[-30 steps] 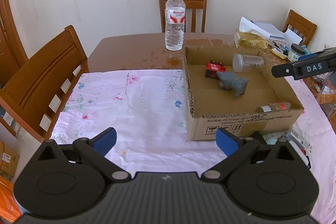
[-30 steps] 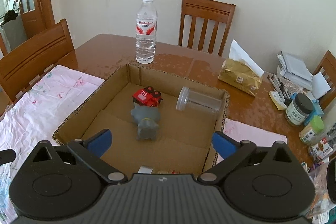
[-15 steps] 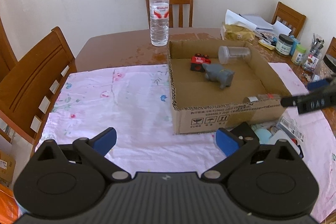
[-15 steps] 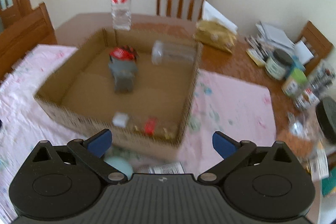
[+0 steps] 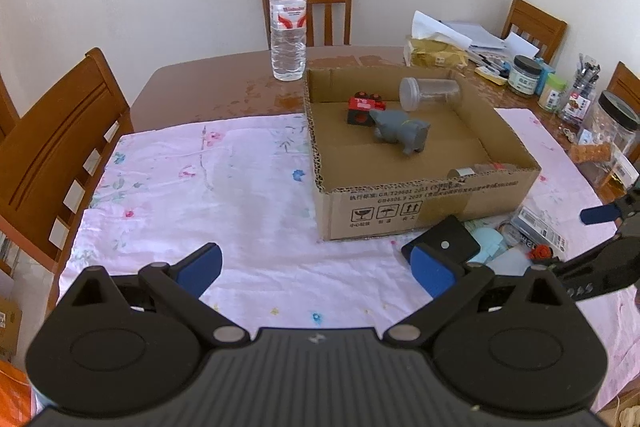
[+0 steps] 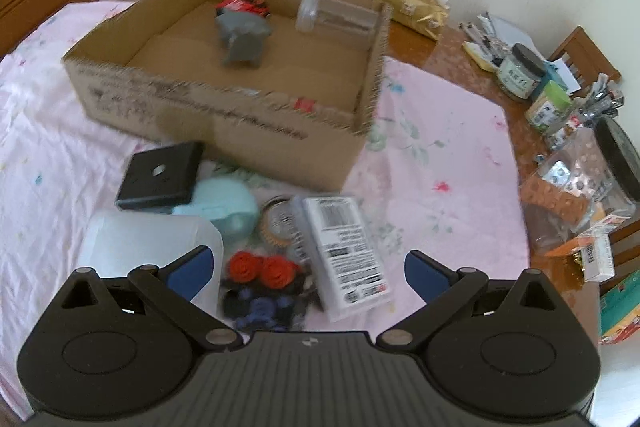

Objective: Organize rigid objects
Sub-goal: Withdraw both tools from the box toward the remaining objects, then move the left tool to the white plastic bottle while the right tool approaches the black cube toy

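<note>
Left claw: the left claw (image 5: 316,267) is held spread and empty above the pink floral cloth (image 5: 200,183) on the worktop (image 5: 200,87).
Right claw: the right claw (image 6: 306,267) is spread wide with nothing pinched, poised over the loose pile.
Already boxed: inside the cardboard box (image 6: 224,115) a grey toy animal (image 6: 242,35), a red toy car (image 6: 240,5) and a clear jar lying on its side (image 6: 336,17) are seen; small items lie along the near wall, too hidden to name.
Left to sort: just outside the box's near wall lie a black square block (image 6: 160,175), a pale blue object (image 6: 222,205), a white labelled pack (image 6: 346,251), a round tin (image 6: 280,223), a translucent white container (image 6: 148,247) and a red-and-black toy (image 6: 264,287).
Progress: judged under half done, since more pieces lie outside than inside.
Surroundings: a water bottle (image 5: 288,27) stands behind the box; jars and papers crowd the worktop's right side.
Obstacles: the pile's pieces touch and overlap, so a single clean grip may be hindered; the box wall must be cleared on transfer.
</note>
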`<act>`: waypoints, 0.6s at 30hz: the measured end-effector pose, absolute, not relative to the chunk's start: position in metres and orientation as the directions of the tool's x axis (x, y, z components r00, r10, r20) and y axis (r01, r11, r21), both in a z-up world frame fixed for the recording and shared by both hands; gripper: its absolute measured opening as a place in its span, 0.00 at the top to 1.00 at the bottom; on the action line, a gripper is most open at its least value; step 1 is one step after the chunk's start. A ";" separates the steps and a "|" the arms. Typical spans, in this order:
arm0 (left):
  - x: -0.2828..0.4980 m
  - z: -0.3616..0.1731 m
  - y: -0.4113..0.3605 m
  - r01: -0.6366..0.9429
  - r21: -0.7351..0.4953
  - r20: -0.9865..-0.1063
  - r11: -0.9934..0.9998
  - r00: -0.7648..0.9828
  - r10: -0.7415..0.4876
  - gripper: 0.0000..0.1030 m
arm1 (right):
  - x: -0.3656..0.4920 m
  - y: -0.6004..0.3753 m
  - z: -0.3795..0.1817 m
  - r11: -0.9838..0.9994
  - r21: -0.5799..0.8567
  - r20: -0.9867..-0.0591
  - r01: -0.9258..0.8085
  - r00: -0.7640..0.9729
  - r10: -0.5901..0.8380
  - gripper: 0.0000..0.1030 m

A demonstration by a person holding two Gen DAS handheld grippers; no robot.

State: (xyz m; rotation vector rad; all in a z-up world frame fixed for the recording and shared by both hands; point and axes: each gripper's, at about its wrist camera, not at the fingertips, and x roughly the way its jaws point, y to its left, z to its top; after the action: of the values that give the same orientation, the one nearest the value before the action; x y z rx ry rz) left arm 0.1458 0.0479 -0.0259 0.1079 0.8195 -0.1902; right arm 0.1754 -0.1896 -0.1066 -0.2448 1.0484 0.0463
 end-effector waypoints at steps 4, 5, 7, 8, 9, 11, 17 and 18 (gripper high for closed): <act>0.144 -0.028 0.052 0.216 0.018 -0.737 0.976 0.662 -0.133 0.02 | 0.169 -0.172 -0.111 0.971 -0.160 -0.864 -0.176 0.501 -0.052 0.00; 0.144 -0.029 0.053 0.216 0.017 -0.739 0.976 0.660 -0.134 0.02 | 0.168 -0.168 -0.111 0.971 -0.161 -0.863 -0.175 0.503 -0.053 0.00; 0.142 -0.030 0.055 0.216 0.016 -0.741 0.976 0.658 -0.133 0.02 | 0.166 -0.162 -0.112 0.971 -0.160 -0.859 -0.175 0.510 -0.050 0.00; 0.142 -0.030 0.056 0.217 0.016 -0.742 0.976 0.657 -0.134 0.02 | 0.165 -0.161 -0.113 0.972 -0.165 -0.854 -0.168 0.517 -0.056 0.00; 0.141 -0.031 0.057 0.217 0.015 -0.743 0.976 0.655 -0.134 0.02 | 0.164 -0.160 -0.113 0.971 -0.175 -0.849 -0.160 0.524 -0.067 0.00; 0.141 -0.033 0.059 0.218 0.011 -0.747 0.976 0.651 -0.137 0.03 | 0.160 -0.161 -0.115 0.969 -0.211 -0.830 -0.131 0.547 -0.107 0.00; 0.138 -0.038 0.053 0.237 0.010 -0.761 0.972 0.632 -0.146 0.02 | 0.160 -0.185 -0.132 0.980 -0.197 -0.834 -0.042 0.533 -0.145 0.00; 0.137 -0.039 0.050 0.243 0.012 -0.762 0.970 0.630 -0.149 0.03 | 0.160 -0.189 -0.136 0.981 -0.190 -0.839 -0.035 0.525 -0.144 0.00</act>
State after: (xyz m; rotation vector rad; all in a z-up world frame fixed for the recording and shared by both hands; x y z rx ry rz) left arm 0.1374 0.0502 -0.0391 0.1172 0.8613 -0.2251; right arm 0.1600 -0.1888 -0.1357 -0.1923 1.0175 -0.0654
